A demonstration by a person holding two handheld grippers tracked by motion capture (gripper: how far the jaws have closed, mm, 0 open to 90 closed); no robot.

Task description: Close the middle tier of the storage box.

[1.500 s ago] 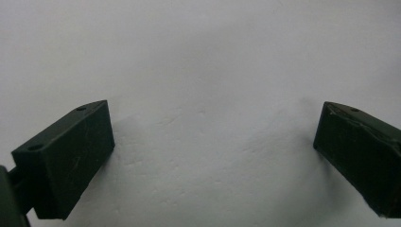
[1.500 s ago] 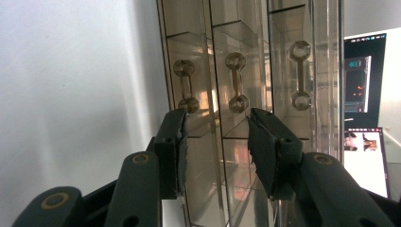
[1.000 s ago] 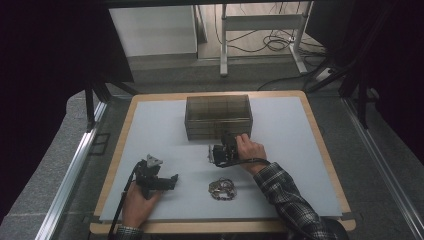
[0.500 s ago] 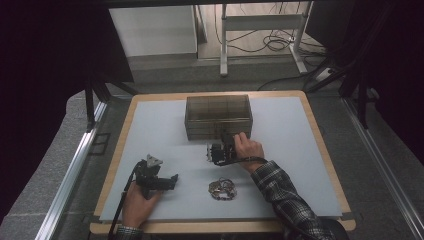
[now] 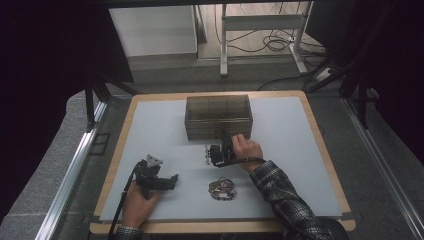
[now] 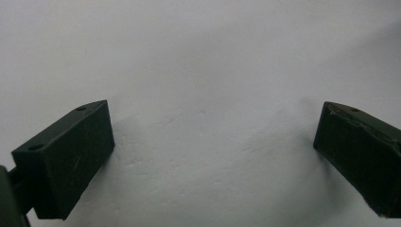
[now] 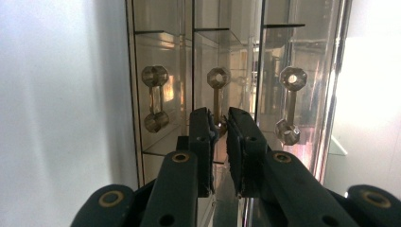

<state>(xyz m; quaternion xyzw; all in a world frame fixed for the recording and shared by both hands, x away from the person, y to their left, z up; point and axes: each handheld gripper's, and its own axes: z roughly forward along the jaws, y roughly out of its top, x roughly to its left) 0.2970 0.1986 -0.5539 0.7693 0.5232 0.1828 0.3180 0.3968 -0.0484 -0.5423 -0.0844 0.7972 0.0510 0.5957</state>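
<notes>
White tabletop point(image 5: 300, 150), wooden rim. Item: clear drawer box point(image 5: 218, 116) at centre back, long side running across the table, drawer fronts facing me. Middle handle point(image 7: 218, 101), a bar on two knobs, stands lengthwise in my right claw's view. My right claw point(image 7: 218, 137) has just been closing and now pinches that handle. My left claw point(image 6: 213, 142) spread wide over bare surface, unmoved. Small tangled heap point(image 5: 222, 189) lies near.
</notes>
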